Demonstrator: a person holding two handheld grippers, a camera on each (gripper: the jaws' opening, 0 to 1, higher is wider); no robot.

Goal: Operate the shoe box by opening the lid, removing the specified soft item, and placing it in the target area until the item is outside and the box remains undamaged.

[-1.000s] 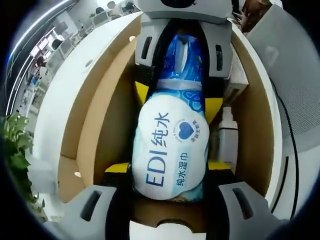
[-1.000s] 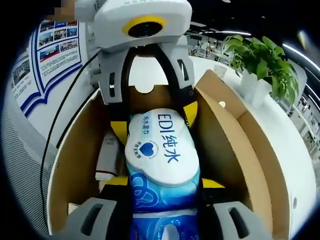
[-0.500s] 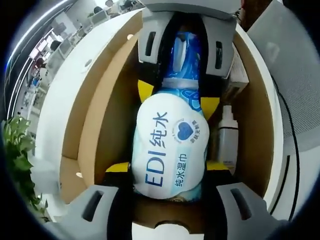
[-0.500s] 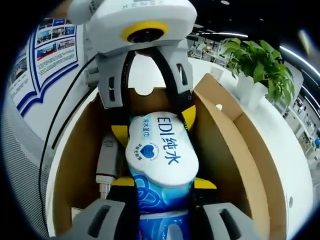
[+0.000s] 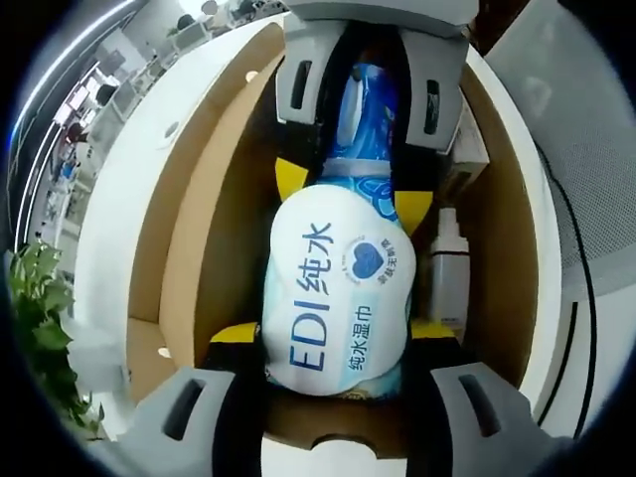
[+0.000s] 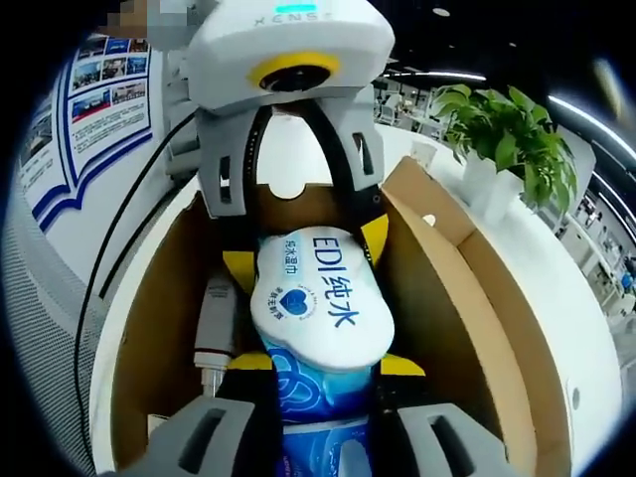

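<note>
Surface: white round table (image 5: 119,229) carried the open shoe box (image 5: 199,248); potted plant (image 6: 517,129) stood beside it.
Wipes pack (image 5: 338,298): blue-and-white, over the box's inside, clamped at both ends.
Left gripper (image 5: 333,343): jaws clenched on the pack's near end.
Right gripper (image 6: 323,373): clenched on the opposite end.
Bottle (image 5: 447,278): white, lying inside the box beside the pack.

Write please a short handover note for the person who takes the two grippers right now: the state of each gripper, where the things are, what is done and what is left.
Left gripper: shut on the wet wipes pack, at one end.
Right gripper: shut on the same pack, at the other end.
The pack is over the open shoe box; a white bottle lies inside beside it.
Done: lid open, pack gripped.
Left: carry the pack out to the target area, without bending the box walls.
</note>
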